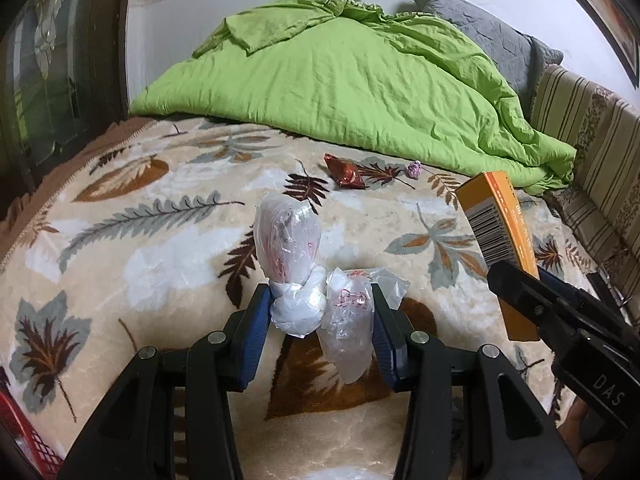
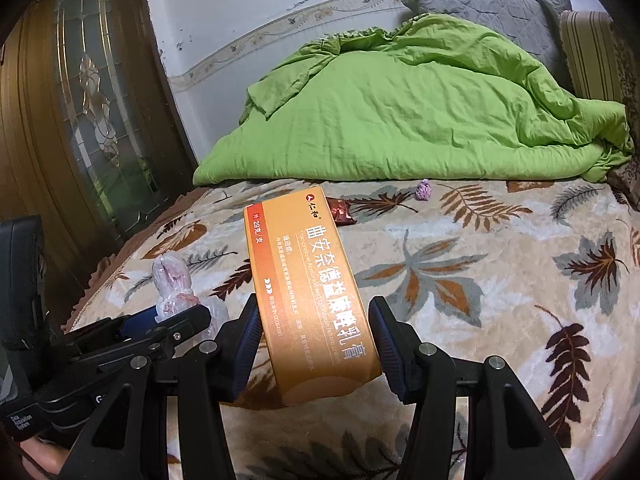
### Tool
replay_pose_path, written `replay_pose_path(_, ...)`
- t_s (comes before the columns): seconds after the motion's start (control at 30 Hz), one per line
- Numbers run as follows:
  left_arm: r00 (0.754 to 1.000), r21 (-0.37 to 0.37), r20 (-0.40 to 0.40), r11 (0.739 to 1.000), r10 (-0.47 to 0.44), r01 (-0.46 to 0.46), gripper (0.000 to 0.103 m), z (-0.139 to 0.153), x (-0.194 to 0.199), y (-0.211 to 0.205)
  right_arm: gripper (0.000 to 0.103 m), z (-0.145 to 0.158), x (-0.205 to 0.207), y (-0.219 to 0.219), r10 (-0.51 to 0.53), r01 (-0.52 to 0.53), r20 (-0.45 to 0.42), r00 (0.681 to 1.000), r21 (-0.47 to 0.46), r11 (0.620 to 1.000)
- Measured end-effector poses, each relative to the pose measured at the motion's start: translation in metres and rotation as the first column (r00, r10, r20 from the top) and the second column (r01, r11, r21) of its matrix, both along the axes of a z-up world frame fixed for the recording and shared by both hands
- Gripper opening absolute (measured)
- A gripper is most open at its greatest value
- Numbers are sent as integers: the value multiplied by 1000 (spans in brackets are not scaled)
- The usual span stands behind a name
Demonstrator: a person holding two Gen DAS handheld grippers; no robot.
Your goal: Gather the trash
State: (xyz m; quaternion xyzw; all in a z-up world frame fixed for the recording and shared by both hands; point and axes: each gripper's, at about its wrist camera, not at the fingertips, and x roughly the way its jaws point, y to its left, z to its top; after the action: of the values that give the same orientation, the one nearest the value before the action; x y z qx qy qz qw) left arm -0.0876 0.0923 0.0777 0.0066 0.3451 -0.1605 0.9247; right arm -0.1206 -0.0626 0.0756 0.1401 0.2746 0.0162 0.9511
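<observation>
A knotted clear plastic bag (image 1: 294, 240) with red print sits between the blue pads of my left gripper (image 1: 322, 304), which is shut on its crumpled lower part just above the leaf-patterned blanket (image 1: 168, 248). My right gripper (image 2: 314, 320) is shut on a long orange medicine box (image 2: 308, 292), held tilted above the bed. That box (image 1: 500, 220) and the right gripper (image 1: 520, 286) also show at the right of the left wrist view. Farther back on the blanket lie a red-brown foil wrapper (image 1: 346, 172) and a small purple crumpled ball (image 1: 415, 169). Both also appear in the right wrist view: wrapper (image 2: 341, 211), ball (image 2: 424, 190).
A rumpled green duvet (image 1: 360, 80) covers the far half of the bed, with a grey pillow (image 1: 492, 36) behind it and a striped cushion (image 1: 580, 120) on the right. A dark wooden door with glass (image 2: 92, 100) stands to the left. A red basket (image 1: 24, 436) peeks in at the lower left.
</observation>
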Motion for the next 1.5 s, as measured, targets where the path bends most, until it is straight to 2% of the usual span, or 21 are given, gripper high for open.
replay_pose_path(0.57,997,73,75,997,2,-7,46,4,-13,-6,58,2,-5,0,-1,1,13,1000,-11,1000)
replay_pose_path(1.17,997,71,76,997,7,-12,46,6,-14,-2,58,2,-7,0,-3,3,16,1000,-21,1000)
replay_pose_path(1.37,999,32,42,999,3,-5,46,10,-20,6,58,4,-9,0,-9,9,25,1000,-28,1000)
replay_pose_path(1.5,1000,-51,30,999,-2,4,46,37,-44,23,58,6,-11,3,30,-30,-2,1000,-14,999)
